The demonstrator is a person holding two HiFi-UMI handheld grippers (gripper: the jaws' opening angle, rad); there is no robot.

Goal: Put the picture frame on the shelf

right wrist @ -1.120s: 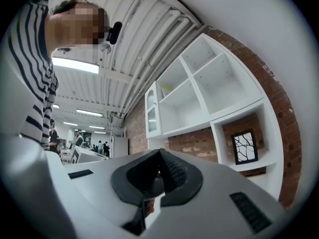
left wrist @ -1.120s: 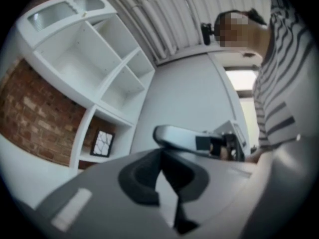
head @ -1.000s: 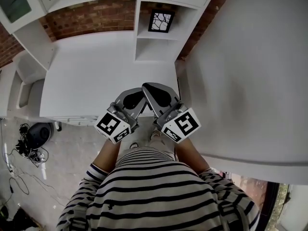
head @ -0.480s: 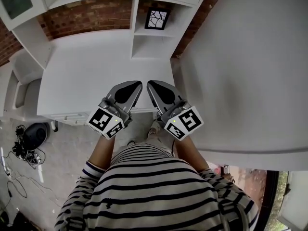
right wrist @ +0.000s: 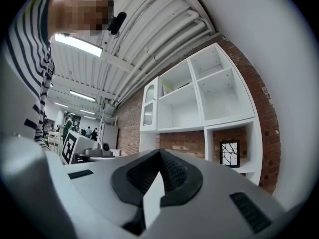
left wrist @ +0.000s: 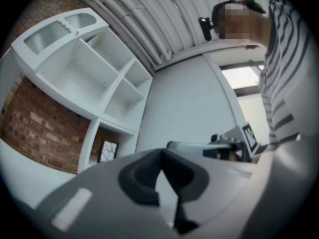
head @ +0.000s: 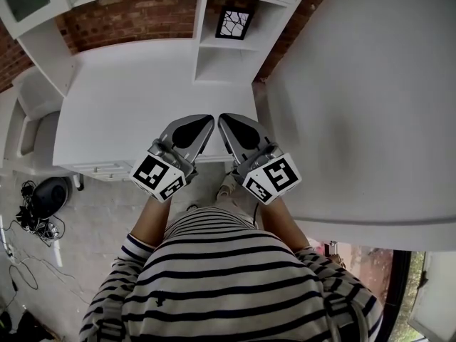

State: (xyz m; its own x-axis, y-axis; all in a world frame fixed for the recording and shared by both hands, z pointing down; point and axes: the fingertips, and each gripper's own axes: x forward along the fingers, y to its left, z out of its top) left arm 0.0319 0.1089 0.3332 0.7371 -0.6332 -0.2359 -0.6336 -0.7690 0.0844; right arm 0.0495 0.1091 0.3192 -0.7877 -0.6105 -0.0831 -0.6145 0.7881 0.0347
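Note:
The black picture frame point(head: 235, 23) with a white branching pattern stands upright in a lower cubby of the white shelf unit point(head: 222, 71), at the far side of the desk. It also shows small in the left gripper view, frame point(left wrist: 108, 151), and in the right gripper view, frame point(right wrist: 230, 153). My left gripper point(head: 203, 123) and right gripper point(head: 228, 122) hover side by side over the desk's near edge, far from the frame. Both are shut with nothing between the jaws: left gripper point(left wrist: 160, 153), right gripper point(right wrist: 160, 154).
A white desk point(head: 135, 98) runs along a brick wall point(head: 128, 13). A tall white cabinet face point(head: 370, 105) fills the right side. A white chair point(head: 32, 120) stands at the left; a black round device point(head: 50, 194) and cables point(head: 32, 226) lie on the floor.
Both grippers have risen slightly toward the desk and moved apart from an overlapping pose to side by side. The picture frame has stayed in its cubby.

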